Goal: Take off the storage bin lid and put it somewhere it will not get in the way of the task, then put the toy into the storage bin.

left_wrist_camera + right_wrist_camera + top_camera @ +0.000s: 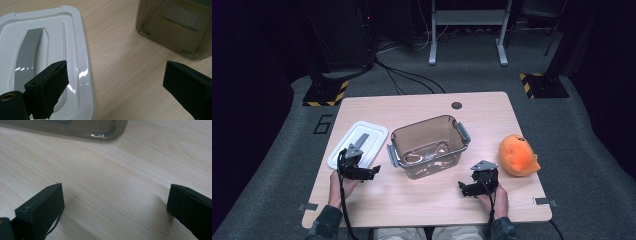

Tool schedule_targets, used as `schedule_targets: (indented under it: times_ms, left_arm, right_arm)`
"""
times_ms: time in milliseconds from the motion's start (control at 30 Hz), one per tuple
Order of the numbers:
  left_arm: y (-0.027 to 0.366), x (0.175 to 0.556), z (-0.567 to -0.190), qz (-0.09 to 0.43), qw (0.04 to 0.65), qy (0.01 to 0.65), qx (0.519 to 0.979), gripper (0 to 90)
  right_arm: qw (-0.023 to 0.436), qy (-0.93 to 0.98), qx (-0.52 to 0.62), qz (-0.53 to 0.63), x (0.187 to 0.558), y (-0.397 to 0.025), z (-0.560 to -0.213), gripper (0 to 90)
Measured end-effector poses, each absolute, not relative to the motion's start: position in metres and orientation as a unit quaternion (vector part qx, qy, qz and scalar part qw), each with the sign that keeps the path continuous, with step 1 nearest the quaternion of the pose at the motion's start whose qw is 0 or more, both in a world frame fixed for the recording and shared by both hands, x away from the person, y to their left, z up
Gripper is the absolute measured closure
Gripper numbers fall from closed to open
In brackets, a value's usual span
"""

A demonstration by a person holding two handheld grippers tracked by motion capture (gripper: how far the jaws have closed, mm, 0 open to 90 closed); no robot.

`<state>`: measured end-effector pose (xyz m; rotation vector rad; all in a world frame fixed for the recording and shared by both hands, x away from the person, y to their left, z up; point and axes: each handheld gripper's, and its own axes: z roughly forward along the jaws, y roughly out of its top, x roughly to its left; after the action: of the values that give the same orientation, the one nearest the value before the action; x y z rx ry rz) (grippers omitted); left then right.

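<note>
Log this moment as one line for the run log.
left gripper open over lid edge | right gripper open above table | bin uncovered

The clear brown plastic storage box with grey latches stands mid-table and blocks the straight path across. Just left of it lies the flat white plastic lid with a grey handle, low enough to pass over. A strip of bare light wooden table runs between lid and box. In front of the box the tabletop is open. Right of the box, well apart, sits the round orange plush toy.
</note>
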<state>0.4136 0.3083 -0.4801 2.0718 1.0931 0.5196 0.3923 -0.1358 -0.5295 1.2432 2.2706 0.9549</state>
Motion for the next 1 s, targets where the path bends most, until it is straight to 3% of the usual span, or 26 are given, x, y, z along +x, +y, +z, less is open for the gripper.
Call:
schedule_targets:
  times_ms: [533, 1000]
  left_arm:
    - [0.273, 0.381, -0.519, 0.211, 0.335, 0.404, 0.825, 6.5]
    - [0.277, 0.381, -0.530, 0.184, 0.348, 0.421, 0.817, 5.9]
  right_arm:
    - [0.190, 0.808, 0.443, 0.340, 0.392, -0.136, -0.529, 0.0]
    - [0.191, 0.807, 0.443, 0.340, 0.392, -0.136, -0.530, 0.0]
